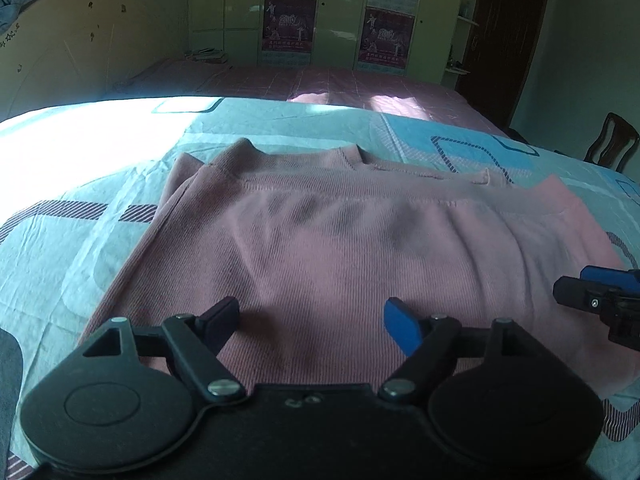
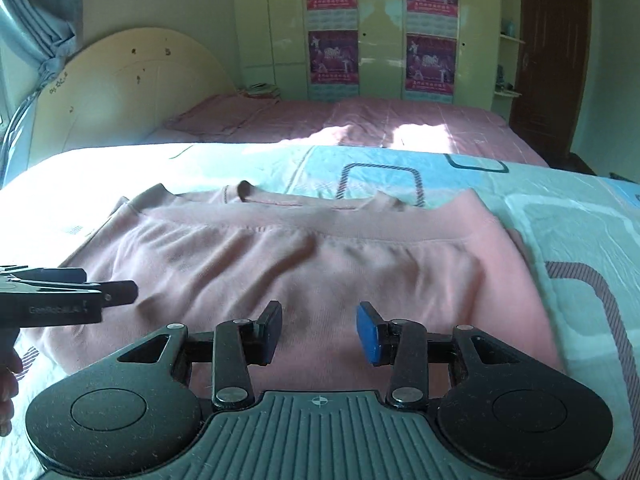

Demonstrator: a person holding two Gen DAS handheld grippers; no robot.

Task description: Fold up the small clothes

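L gripper (image 1: pixel 310 322) + R gripper (image 2: pixel 318 334) agape, empty

sweater (image 1: pixel 340 248): pink knit cloth, finely ribbed, matt
bedsheet (image 2: pixel 560 216): thin printed cloth, creased, matt
left gripper (image 1: pixel 312 322): matt black plastic, shiny metal rivets
right gripper (image 2: pixel 318 334): matt black plastic, ridged grey plate, dusty
wardrobe (image 2: pixel 384 40): glossy pale doors, paper posters
chair (image 1: pixel 610 142): dark wood

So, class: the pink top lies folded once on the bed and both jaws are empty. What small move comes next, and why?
Probably bring the left gripper across to the top's left edge and pinch it. Both sets of jaws are open above the cloth, and the top looks folded bottom-up only, still wide, so a sideways fold seems due.
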